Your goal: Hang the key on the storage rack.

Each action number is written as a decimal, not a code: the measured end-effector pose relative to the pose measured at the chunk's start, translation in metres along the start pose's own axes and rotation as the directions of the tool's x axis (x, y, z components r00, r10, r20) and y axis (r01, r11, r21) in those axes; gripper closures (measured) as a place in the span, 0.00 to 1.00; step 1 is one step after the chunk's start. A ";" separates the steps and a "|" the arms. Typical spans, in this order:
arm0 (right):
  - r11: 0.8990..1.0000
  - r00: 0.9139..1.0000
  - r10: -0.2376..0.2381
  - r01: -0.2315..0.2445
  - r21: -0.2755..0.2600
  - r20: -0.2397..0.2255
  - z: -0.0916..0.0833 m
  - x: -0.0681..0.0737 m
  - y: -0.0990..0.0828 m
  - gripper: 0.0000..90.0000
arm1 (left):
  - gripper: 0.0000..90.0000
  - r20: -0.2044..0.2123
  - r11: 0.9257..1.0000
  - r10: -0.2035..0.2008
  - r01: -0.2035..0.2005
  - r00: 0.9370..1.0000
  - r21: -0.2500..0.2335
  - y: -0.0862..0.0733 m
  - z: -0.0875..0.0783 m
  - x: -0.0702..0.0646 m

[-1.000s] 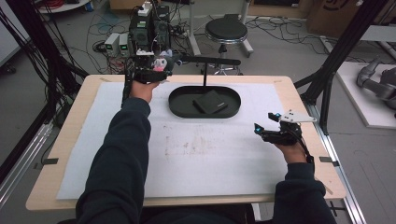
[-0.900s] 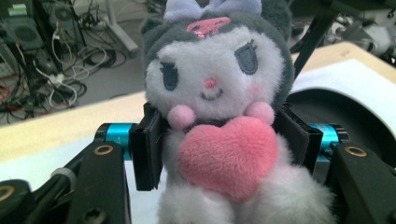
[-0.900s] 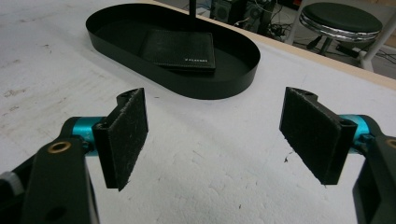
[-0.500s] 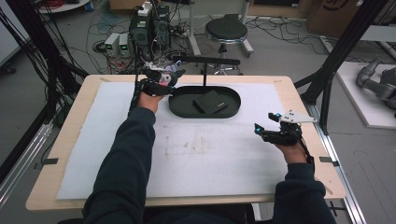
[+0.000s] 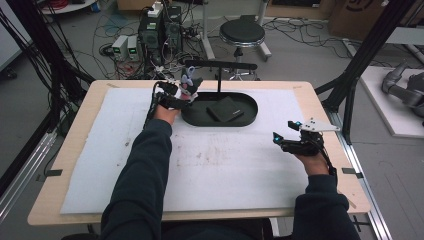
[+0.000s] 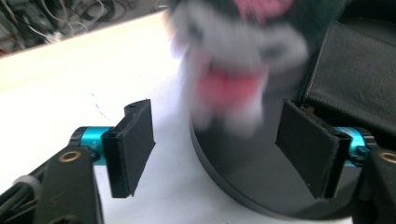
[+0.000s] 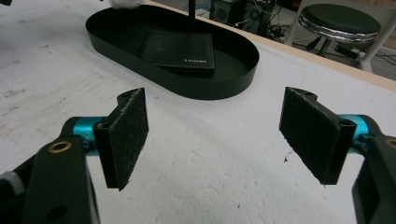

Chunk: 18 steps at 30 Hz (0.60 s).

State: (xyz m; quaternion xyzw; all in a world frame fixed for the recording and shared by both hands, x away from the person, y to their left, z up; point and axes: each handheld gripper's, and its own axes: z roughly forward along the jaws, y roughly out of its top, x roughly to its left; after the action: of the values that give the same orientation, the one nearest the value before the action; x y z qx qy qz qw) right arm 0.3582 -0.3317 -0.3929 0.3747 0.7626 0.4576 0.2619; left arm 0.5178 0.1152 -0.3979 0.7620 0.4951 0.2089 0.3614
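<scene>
Left tongs: held at the near-left rim of the tray in the high view; in the left gripper view the jaws are seen spread apart, having just been opening, with no pad pressed on anything.
Soft toy: a grey, black and pink plush figure, blurred, seen just beyond and between the open jaws, above the tray's left end; in the high view it is seen at the tips of the left tongs. Whether it is resting on the tray cannot be told.
Left arm: a dark sleeve is stretched forward across the worktop, the hand being held at the tray's left end.
Tray: a black oval dish, laid on the white mat at the far middle of the worktop.
Wallet: a flat black fold, laid inside the tray, right of the toy.
Right tongs: held low over the mat near the right edge, pointed left; in the right gripper view the jaws are seen wide apart and nothing is gripped.
Right arm: the forearm is bent in from the near right corner.
</scene>
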 end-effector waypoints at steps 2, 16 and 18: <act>1.000 1.000 -0.005 0.005 0.000 0.000 0.000 0.001 0.000 0.27 | 0.28 0.000 1.000 -0.008 0.008 1.000 -0.006 -0.003 -0.003 0.003; 1.000 1.000 -0.026 0.026 0.015 -0.017 0.004 0.004 -0.002 0.23 | 0.26 0.136 0.973 0.031 0.002 0.990 -0.233 -0.039 -0.075 0.005; 0.999 0.999 -0.031 0.031 0.012 -0.017 0.004 0.005 -0.004 0.23 | 0.27 0.163 0.961 0.050 -0.002 0.985 -0.278 -0.051 -0.090 0.005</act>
State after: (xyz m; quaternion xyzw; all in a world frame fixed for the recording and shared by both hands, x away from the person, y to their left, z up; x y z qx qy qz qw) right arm 0.3574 -0.3265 -0.3984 0.3608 0.7733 0.4518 0.2602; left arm 0.4282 0.1633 -0.3785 0.7254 0.4187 0.2156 0.5020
